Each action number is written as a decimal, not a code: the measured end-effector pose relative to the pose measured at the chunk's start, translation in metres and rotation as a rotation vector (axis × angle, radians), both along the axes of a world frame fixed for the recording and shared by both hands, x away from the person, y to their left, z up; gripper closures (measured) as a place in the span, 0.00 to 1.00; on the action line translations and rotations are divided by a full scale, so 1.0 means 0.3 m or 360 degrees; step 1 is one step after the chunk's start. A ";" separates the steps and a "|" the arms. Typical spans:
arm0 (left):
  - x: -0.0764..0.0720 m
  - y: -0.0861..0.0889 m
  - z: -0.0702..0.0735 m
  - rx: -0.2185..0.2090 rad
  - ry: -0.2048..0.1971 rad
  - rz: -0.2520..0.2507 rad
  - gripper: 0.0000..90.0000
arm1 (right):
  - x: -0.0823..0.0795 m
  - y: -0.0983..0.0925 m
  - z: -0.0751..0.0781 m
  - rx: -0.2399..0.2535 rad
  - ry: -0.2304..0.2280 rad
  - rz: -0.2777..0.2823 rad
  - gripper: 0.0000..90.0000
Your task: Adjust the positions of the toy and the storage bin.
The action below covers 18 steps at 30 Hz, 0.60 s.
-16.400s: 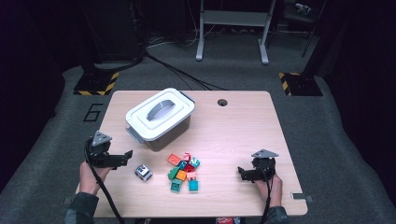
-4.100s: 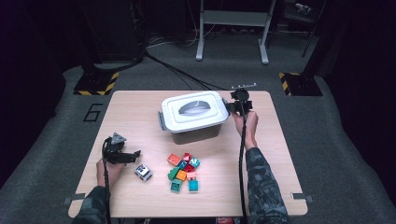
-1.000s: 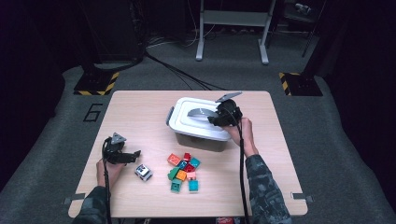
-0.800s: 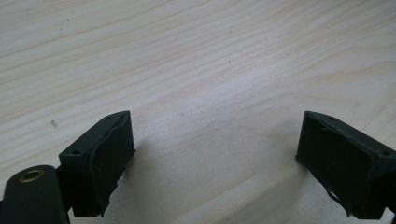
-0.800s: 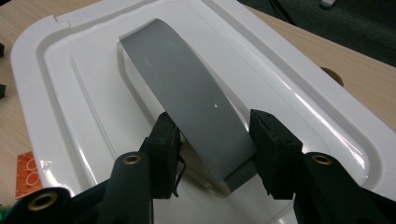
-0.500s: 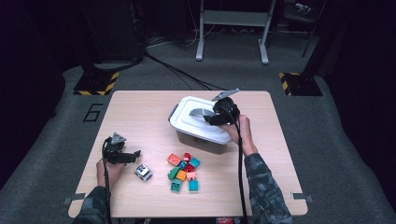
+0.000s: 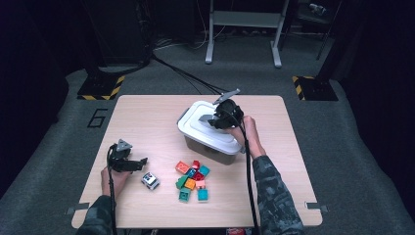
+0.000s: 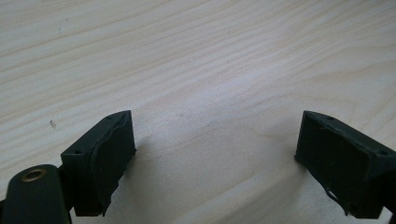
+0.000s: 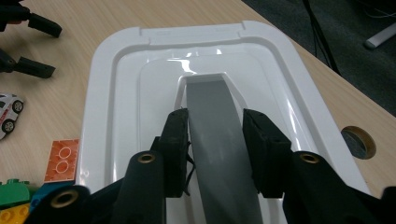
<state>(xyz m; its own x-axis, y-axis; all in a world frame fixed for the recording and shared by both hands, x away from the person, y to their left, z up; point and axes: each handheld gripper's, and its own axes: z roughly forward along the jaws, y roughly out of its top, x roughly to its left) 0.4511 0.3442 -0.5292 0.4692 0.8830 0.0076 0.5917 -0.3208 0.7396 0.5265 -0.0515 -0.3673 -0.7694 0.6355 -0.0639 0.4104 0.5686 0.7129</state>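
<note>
A grey box (image 7: 215, 149) with a white lid (image 7: 195, 126) stands skewed at the table's middle. My right gripper (image 7: 216, 121) is on top of it. In the right gripper view the lid (image 9: 116, 93) has a grey handle (image 9: 210, 107), and the right gripper (image 9: 215, 140) has just been closing, its pads now pressing the handle's two sides. My left gripper (image 7: 142, 160) rests at the near left, and in its own view it (image 8: 215, 158) stands open over bare wood. A white toy car (image 7: 150, 180) lies just right of it.
Several coloured bricks (image 7: 192, 178) lie in a cluster in front of the box. The right gripper view shows a round cable hole (image 9: 357, 140) in the table right of the lid, and the left gripper (image 9: 32, 46) far off beside the toy car (image 9: 8, 112).
The right gripper's jaws closed onto the lid's handle, and the hand edged left and up. The box now sits more skewed and a little nearer. The left gripper stayed still.
</note>
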 end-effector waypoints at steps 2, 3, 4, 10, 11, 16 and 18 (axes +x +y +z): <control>0.000 0.000 0.000 -0.0001 -0.0001 0.0000 0.13 | -0.011 -0.003 0.000 -0.0022 -0.0008 -0.0002 0.73; 0.000 -0.001 0.000 -0.0003 -0.0001 0.0002 0.13 | -0.020 -0.003 0.000 -0.0013 -0.0006 -0.0021 0.74; 0.000 0.000 0.000 -0.0001 -0.0001 0.0001 0.13 | -0.024 -0.004 -0.001 -0.0010 -0.0003 -0.0029 0.74; 0.000 0.000 0.000 0.0001 0.0000 0.0000 0.13 | -0.040 -0.010 0.000 -0.0004 0.0005 -0.0067 0.74; 0.000 0.000 0.000 -0.0002 -0.0001 0.0002 0.13 | -0.044 -0.010 0.001 -0.0002 0.0020 -0.0083 0.74; 0.000 0.000 0.000 0.0001 0.0000 0.0000 0.13 | -0.062 -0.014 0.003 -0.0014 0.0023 -0.0103 0.74; -0.001 -0.001 0.000 -0.0004 -0.0001 0.0006 0.13 | -0.070 -0.017 0.002 -0.0006 0.0030 -0.0109 0.74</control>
